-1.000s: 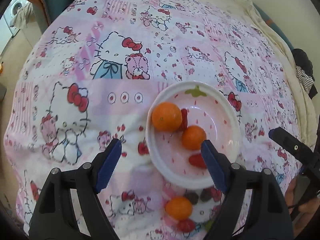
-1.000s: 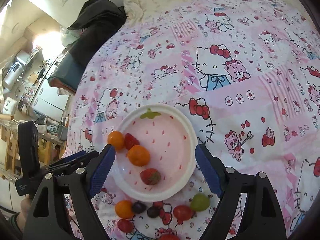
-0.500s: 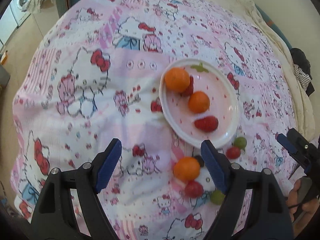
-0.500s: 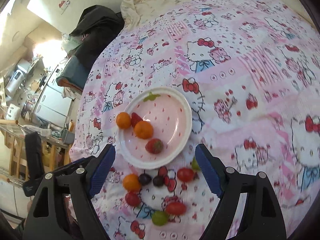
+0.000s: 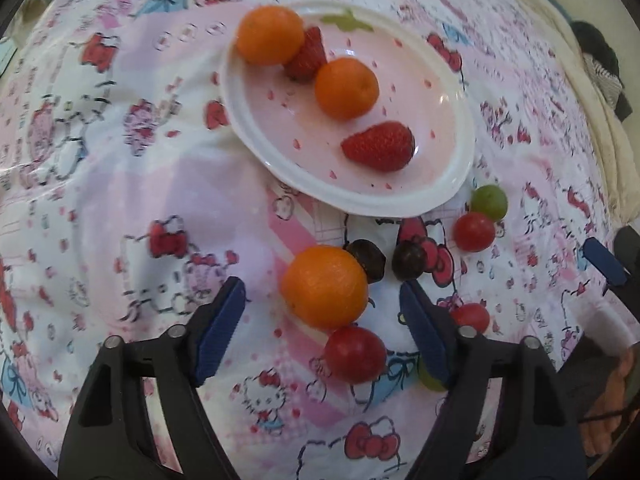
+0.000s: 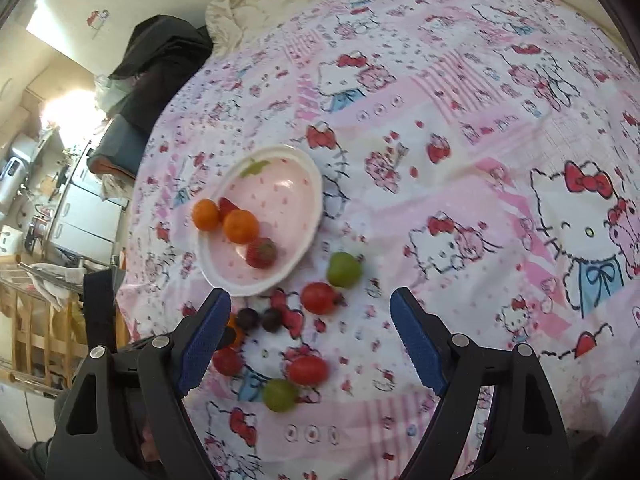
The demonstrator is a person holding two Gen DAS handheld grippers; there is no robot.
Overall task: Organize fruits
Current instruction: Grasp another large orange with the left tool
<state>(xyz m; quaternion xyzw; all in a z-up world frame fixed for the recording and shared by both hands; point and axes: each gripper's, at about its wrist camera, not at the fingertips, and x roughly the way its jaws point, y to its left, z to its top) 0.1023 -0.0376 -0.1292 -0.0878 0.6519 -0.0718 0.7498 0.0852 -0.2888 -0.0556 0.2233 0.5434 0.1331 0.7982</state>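
Observation:
A pink and white plate (image 5: 452, 192) (image 6: 316, 216) lies on the Hello Kitty cloth and holds two oranges (image 5: 346, 88) and two strawberries (image 5: 380, 146). Loose fruit lies on the cloth in front of it. A loose orange (image 5: 325, 287) sits between the blue pads of my open left gripper (image 5: 322, 304), with a red tomato (image 5: 355, 354) just below it. Two dark grapes (image 5: 409, 259), a red tomato (image 5: 474, 231) and a green grape (image 5: 489, 201) lie nearby. My right gripper (image 6: 310, 312) is open and empty above the loose fruit (image 6: 319, 298).
The patterned cloth (image 6: 480, 160) covers a soft bed-like surface. Dark clothing (image 6: 160, 60) lies at its far edge. Kitchen furniture (image 6: 60, 208) stands beyond the left edge in the right wrist view. The right gripper's tip (image 5: 604, 262) shows at the right of the left wrist view.
Both grippers have drawn back from the plate toward the loose fruit. The left gripper has dropped lower, so the loose orange now sits between its open pads.

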